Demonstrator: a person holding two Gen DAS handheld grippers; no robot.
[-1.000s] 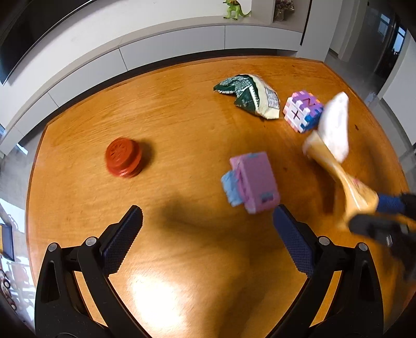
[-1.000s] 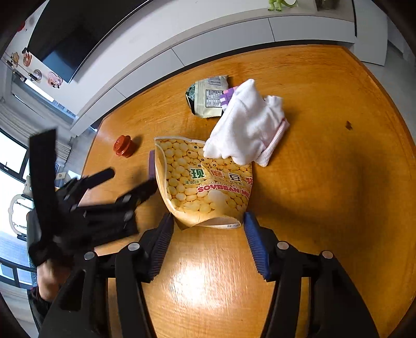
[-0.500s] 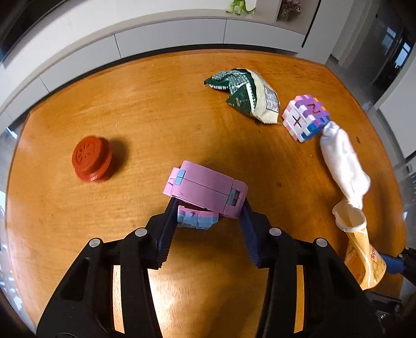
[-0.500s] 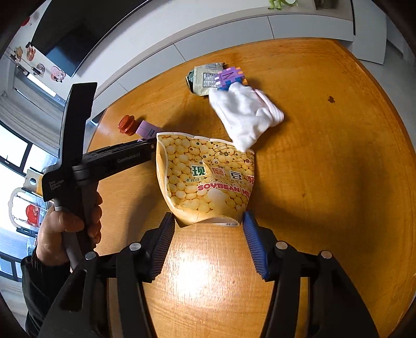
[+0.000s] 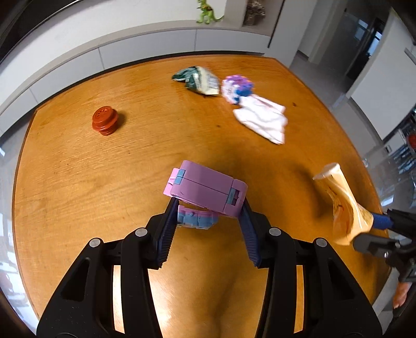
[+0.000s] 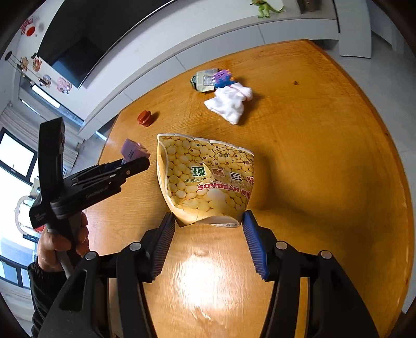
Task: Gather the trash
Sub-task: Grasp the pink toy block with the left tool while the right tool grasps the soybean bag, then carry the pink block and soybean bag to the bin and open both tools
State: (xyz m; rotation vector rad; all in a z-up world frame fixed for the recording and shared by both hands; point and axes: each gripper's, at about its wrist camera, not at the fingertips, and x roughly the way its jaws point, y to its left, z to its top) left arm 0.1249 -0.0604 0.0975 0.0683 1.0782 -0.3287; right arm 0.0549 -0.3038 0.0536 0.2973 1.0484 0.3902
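Landmark = pink toy block (image 5: 205, 189), clamped in the left gripper (image 5: 208, 210) and held clear above the wooden worktop (image 5: 78, 182); jaws at a middling gap, pads pressing both its sides, having just closed onto it from wide. Left of the block and further back: red ribbed cap (image 5: 104, 120), alone on the worktop, well apart. Beyond the block, toward the far edge: crumpled green-and-white wrapper (image 5: 197, 82), lying flat, untouched. Just right of the wrapper, touching or nearly so: purple-blue puzzle cube (image 5: 238, 87), blurred. Just in front of the cube, back-right of the block: white cloth (image 5: 262, 120), bunched, edge against the cube. Right of the block, near the worktop's right edge: yellow soybean milk pouch (image 6: 208, 179), off the surface, gripped at its bottom end by the right gripper (image 6: 208, 223); jaws at a middling gap, pads pressing the pouch's two lower corners, open top away from the jaws. From the right wrist view the left gripper's handle sits in a hand (image 6: 62, 241) with a dark sleeve, left of the pouch. Green toy dinosaur (image 5: 208, 15) stands on the white cabinet (image 5: 130, 49) behind the worktop.
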